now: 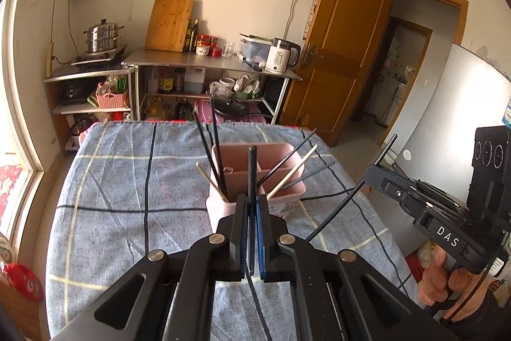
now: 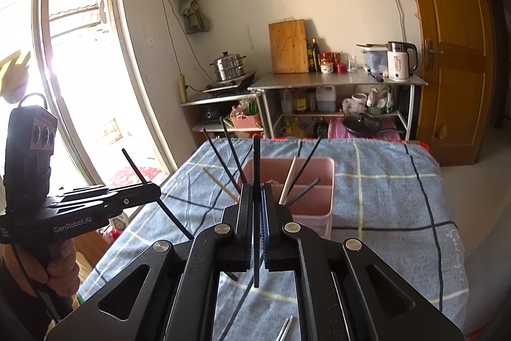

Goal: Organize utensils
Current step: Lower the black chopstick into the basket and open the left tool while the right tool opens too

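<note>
A pink divided utensil holder (image 1: 274, 178) (image 2: 313, 200) stands on the blue plaid cloth and holds several black and pale chopsticks. My left gripper (image 1: 252, 200) is shut on a black chopstick (image 1: 252, 168), held upright just in front of the holder. It also shows in the right wrist view (image 2: 153, 190), left of the holder, with its chopstick (image 2: 134, 165). My right gripper (image 2: 257, 190) is shut on another black chopstick (image 2: 256, 162), upright before the holder. It shows in the left wrist view (image 1: 370, 174) at the right with its chopstick (image 1: 383, 152).
The table (image 1: 111, 197) is covered with blue plaid cloth. A black cable (image 1: 147, 181) lies across it. Metal utensil tips (image 2: 286, 328) lie at the near edge. Behind stand metal shelves (image 1: 204, 63) with a kettle, pots and a cutting board. A wooden door (image 1: 338, 53) is at right.
</note>
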`<action>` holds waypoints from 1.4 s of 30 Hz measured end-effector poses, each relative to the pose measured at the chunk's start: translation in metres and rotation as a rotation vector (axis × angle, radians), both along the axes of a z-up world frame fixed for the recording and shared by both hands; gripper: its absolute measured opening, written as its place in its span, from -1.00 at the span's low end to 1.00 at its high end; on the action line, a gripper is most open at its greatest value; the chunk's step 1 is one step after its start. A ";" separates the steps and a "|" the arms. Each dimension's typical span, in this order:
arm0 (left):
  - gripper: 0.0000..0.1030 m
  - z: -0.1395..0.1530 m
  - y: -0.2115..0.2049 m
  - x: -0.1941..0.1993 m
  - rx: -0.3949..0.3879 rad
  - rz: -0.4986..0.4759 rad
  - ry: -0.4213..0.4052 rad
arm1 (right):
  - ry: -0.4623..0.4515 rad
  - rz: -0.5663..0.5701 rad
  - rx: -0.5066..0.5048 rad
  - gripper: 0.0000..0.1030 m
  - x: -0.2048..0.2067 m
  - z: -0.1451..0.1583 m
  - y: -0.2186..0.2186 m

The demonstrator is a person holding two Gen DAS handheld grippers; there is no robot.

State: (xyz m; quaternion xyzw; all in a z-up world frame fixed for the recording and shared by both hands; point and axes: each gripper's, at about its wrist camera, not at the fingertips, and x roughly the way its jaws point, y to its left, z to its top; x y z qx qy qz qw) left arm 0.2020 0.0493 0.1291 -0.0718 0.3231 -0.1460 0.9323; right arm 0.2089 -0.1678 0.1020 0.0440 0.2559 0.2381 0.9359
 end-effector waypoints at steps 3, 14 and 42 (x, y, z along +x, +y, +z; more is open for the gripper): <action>-0.92 0.016 0.000 0.008 -0.017 0.001 -0.014 | -0.028 -0.009 0.009 -0.91 0.005 0.013 -0.001; -0.92 0.060 0.002 0.046 -0.025 0.026 -0.079 | -0.110 -0.047 0.057 -0.91 0.030 0.052 -0.003; -0.91 -0.027 -0.008 0.114 0.001 0.022 0.102 | 0.031 -0.057 -0.036 -0.91 0.078 -0.015 0.023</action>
